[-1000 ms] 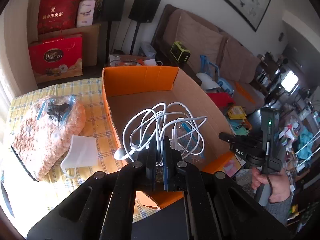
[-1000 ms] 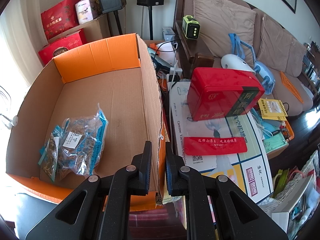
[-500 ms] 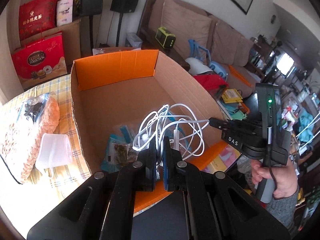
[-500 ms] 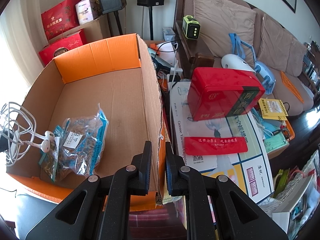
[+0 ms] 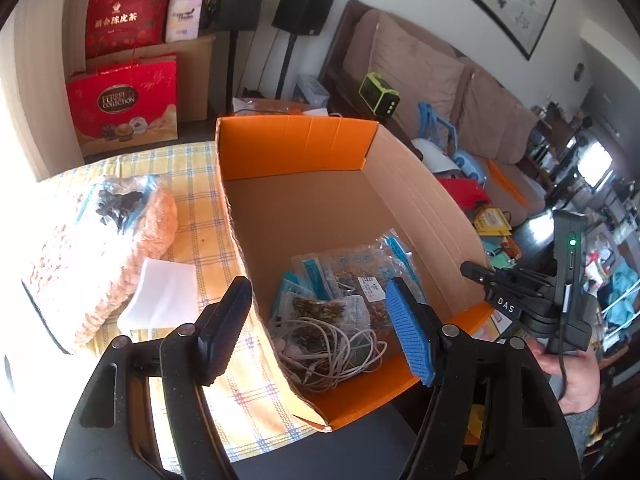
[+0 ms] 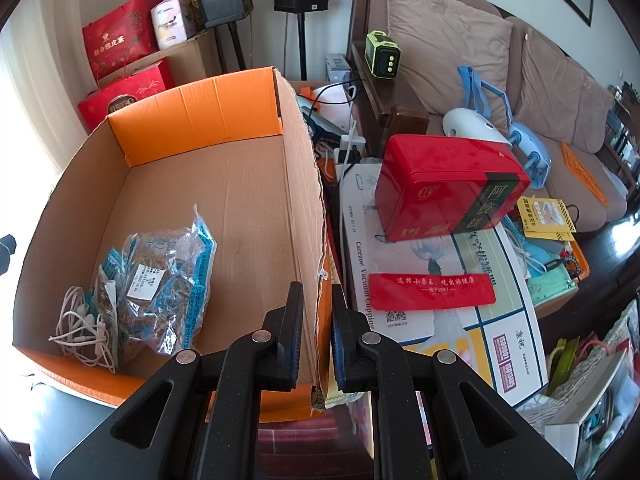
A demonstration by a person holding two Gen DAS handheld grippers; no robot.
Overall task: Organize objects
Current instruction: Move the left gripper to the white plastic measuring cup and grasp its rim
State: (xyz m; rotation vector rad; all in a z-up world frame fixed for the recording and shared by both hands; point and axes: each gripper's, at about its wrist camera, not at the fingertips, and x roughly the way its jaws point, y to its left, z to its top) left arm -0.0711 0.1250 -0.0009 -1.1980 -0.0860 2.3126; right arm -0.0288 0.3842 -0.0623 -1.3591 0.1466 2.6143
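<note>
The left tongs [image 5: 320, 332], pinched on the white earphone cable [image 5: 332, 350] a second ago, are opening with nothing between them; the cable now lies loose in the cardboard box [image 5: 420, 200], against the plastic bags [image 5: 344, 280].

Orange-flapped box [image 5: 296, 148], yellow-checked tablecloth [image 5: 192, 208]

Matt cardboard box [image 6: 248, 184], seemingly glossy tin [image 6: 444, 184]
</note>
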